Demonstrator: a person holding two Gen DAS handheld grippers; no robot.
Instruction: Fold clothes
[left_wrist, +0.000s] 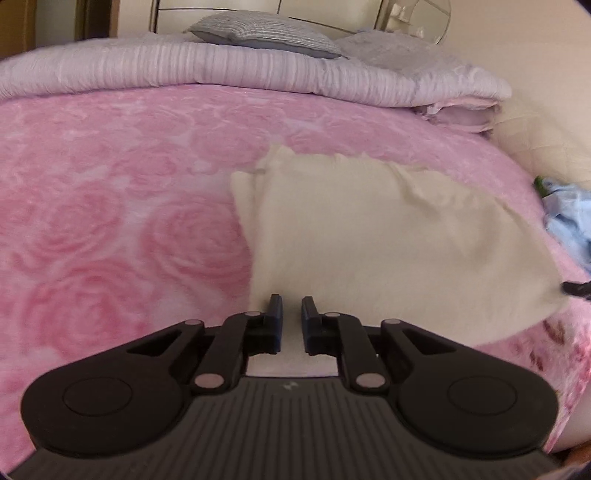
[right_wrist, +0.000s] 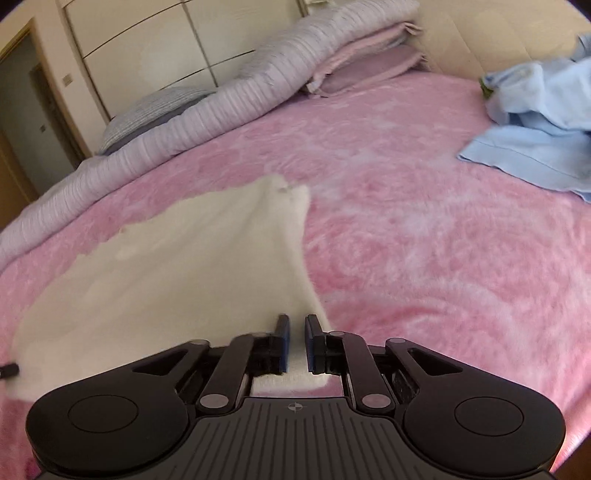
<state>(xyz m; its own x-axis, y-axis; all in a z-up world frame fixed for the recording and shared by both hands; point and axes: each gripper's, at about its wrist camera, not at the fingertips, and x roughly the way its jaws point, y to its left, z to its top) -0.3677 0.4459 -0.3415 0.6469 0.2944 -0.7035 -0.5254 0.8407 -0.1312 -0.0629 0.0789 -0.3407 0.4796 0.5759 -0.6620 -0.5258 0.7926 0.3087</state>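
a cream cloth (left_wrist: 369, 236) lies spread on a pink rose-patterned bed (left_wrist: 110, 221), its far edge rumpled. the left hand-held gripper (left_wrist: 291, 314) has its fingers narrowed on the cloth's near left corner, with cream fabric showing between them. the right hand-held gripper (right_wrist: 297, 332) pinches the near right corner the same way. both views are blurred. a crumpled blue garment (right_wrist: 535, 122) lies well apart near the bed's far side. this looks like a fold in hand; next, both corners likely need carrying together, level, toward the far edge.
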